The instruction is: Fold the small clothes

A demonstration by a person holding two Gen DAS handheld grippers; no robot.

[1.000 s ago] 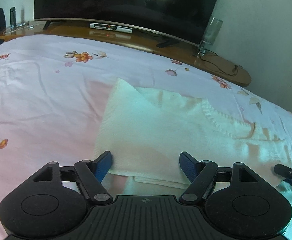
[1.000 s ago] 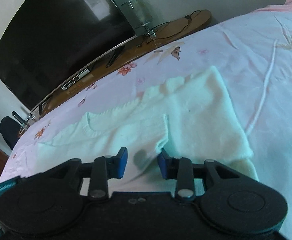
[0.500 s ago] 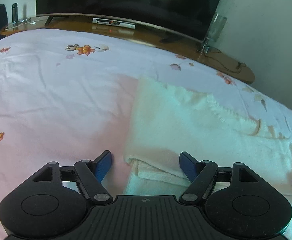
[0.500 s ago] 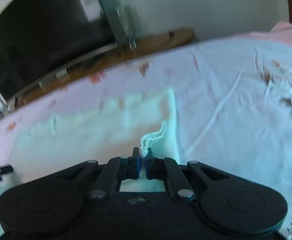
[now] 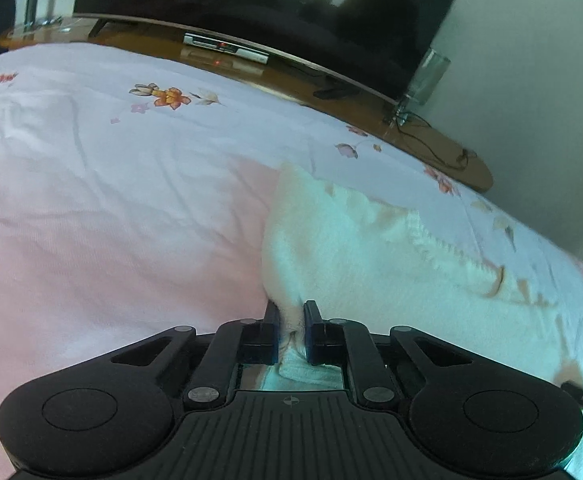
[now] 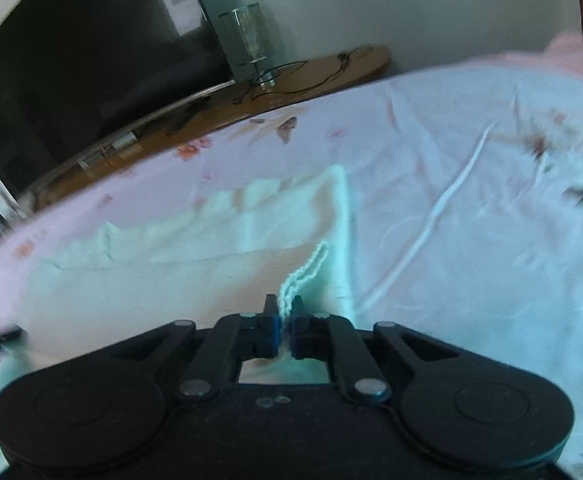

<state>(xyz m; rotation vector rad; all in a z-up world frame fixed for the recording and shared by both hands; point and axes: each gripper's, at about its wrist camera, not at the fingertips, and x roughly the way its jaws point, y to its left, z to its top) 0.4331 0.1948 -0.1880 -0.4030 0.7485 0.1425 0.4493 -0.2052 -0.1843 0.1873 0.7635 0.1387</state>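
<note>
A small cream knitted sweater (image 5: 375, 264) lies partly folded on the bed. My left gripper (image 5: 291, 320) is shut on the sweater's near left edge, with fabric bunched between the jaws. In the right wrist view the sweater (image 6: 195, 264) spreads to the left, and my right gripper (image 6: 285, 312) is shut on its scalloped knit edge (image 6: 307, 268), which rises from the jaws. The right view is motion-blurred.
The bed has a pink-white floral sheet (image 5: 111, 200). Behind it runs a wooden shelf (image 5: 251, 76) with a large dark TV (image 5: 271, 4), a set-top box (image 5: 227, 46), a glass lamp (image 6: 247, 40) and cables. The sheet is wrinkled at the right (image 6: 443, 208).
My left gripper has shifted left to the sweater's edge and shut on it. My right gripper shut on the scalloped edge half a second ago and still holds it, raised slightly.
</note>
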